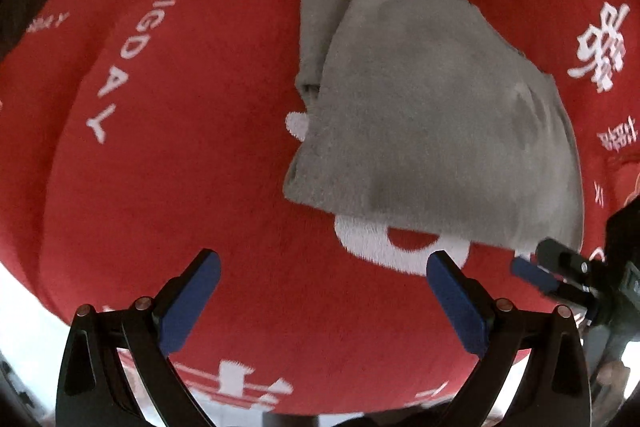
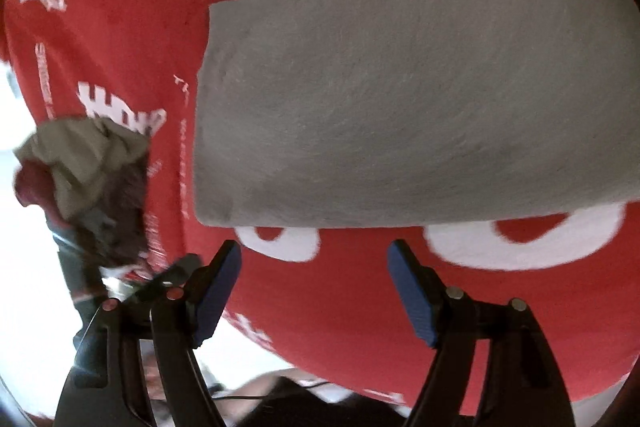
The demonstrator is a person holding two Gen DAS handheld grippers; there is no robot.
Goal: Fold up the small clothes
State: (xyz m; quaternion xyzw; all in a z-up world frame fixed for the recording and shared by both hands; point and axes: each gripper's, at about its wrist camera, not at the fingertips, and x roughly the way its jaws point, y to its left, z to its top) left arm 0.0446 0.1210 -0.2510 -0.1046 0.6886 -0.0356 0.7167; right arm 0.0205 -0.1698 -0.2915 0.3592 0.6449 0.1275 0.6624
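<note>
A grey fleece garment [image 1: 432, 107] lies folded on a red blanket [image 1: 180, 167] with white lettering; a narrower flap of it sticks out at the far left. My left gripper [image 1: 322, 267] is open and empty, a little short of the garment's near edge. My right gripper [image 2: 314, 259] is open and empty, just short of the near edge of the same grey garment [image 2: 420, 87]. The right gripper's blue-padded fingertips [image 1: 532, 273] show at the right edge of the left wrist view, close to the garment's near right corner.
A heap of other clothes [image 2: 88, 163], olive and dark, lies at the left edge of the blanket in the right wrist view. The blanket's near edge [image 2: 248, 343] runs just behind the grippers, with a white floor beyond it.
</note>
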